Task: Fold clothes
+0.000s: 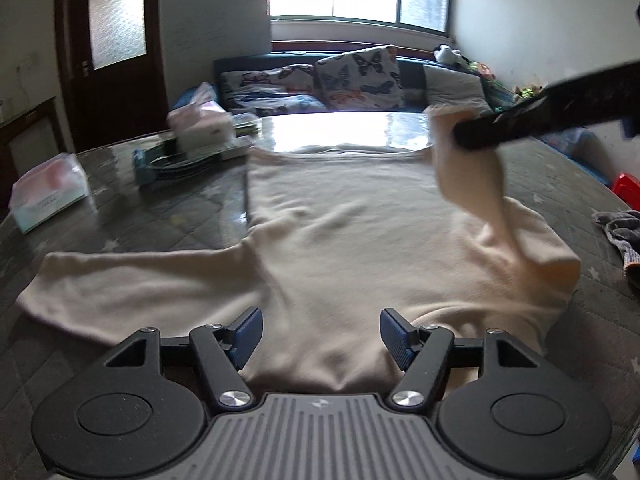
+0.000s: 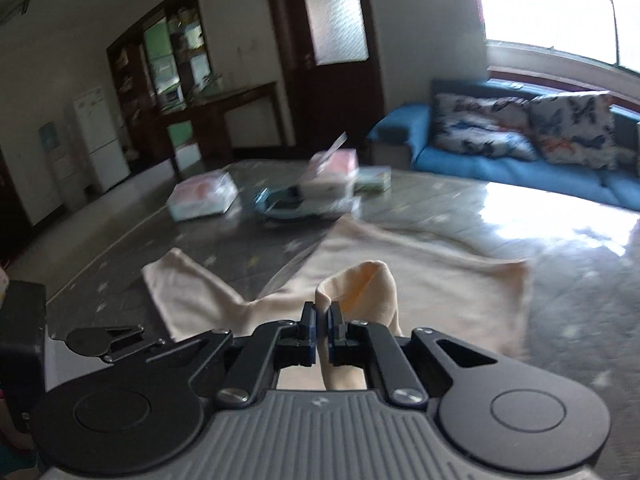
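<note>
I see the dark glossy surface (image 1: 552, 184) filling both views, and on it the cream sweater (image 1: 340, 224), spread flat with its collar nearest me and its hem away at twelve o'clock, so its long axis runs straight ahead of the left tongs (image 1: 321, 334). One sleeve (image 1: 132, 284) lies out flat toward nine o'clock. The other sleeve (image 2: 360, 280) is lifted off the cloth at about two o'clock, its cuff pinched in the right tongs (image 2: 322, 330), whose jaws are closed tight on the fabric. My left tongs hover spread wide and empty over the collar. I judge the raised sleeve should next cross the body toward nine o'clock; the right side is nearer for that.
</note>
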`<state>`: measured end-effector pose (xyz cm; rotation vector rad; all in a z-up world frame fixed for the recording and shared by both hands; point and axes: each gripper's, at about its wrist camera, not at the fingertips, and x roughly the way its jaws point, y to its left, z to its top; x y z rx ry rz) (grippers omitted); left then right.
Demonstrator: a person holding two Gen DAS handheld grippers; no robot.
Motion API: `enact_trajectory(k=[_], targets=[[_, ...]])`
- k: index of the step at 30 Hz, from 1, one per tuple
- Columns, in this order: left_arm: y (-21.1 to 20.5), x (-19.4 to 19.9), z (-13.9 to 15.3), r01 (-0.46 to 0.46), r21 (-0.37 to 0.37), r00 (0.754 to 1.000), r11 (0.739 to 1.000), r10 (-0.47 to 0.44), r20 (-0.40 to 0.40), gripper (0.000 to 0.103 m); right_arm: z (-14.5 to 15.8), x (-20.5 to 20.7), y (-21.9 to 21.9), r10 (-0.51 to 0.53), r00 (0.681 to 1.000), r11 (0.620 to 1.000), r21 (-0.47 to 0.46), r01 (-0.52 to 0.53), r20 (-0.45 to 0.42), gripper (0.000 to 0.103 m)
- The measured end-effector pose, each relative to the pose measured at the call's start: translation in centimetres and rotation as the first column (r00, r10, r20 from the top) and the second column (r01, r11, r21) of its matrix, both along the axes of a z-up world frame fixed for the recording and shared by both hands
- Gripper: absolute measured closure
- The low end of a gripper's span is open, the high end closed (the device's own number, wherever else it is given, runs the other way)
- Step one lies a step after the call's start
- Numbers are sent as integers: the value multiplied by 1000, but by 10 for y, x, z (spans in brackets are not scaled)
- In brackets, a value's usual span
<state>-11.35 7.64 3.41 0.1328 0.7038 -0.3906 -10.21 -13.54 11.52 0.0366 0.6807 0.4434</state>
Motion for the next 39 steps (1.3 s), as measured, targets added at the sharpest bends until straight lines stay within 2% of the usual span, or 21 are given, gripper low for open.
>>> enact_trajectory(k=[6,7,10,16,21,23,24,26,30,32,33,39], targets=[[14,-1,-3,-34,-9,999,999,34,-7,35,-29,8,34,42,996,999,9,-42,-74,97],[15,-1,-3,-36,-10,999,999,36,-8,35,-32,9,37,47,995,999,12,-46,-84,93],[15,1,-3,-39,-11,999,999,39,-4,35,-32,5,33,43,996,999,2,-43,-73,89],[11,6,0,-34,-32,999,999,34,6,36,-31,-8,0,-20,998,997,-80,15,-66,88],[3,14,4,-9,-57,1000,998,10,12,50,-51,-27,-35,-93,989,985,-153,76,-111,88],[-2,17,4,17,-67,1000,998,-16,6,59,-61,-32,-47,-121,983,981,-170,98,-134,88],[-5,19,4,28,-69,1000,997,-27,4,60,-66,-33,-52,-132,980,979,-175,105,-147,88],[-13,23,2,49,-66,999,997,-49,-2,65,-72,-35,-60,-142,977,978,-174,113,-160,82],[-24,29,-2,79,-56,997,995,-80,-15,65,-65,-35,-65,-131,984,982,-150,113,-119,77],[-28,32,-4,90,-55,995,994,-92,-28,65,-60,-31,-65,-127,988,984,-136,115,-86,62],[-30,33,-5,96,-55,995,994,-98,-35,65,-60,-28,-65,-135,988,983,-138,124,-73,60],[-26,32,-6,49,-31,998,998,-50,-42,65,-61,-13,-82,-212,975,973,-106,205,-65,60]])
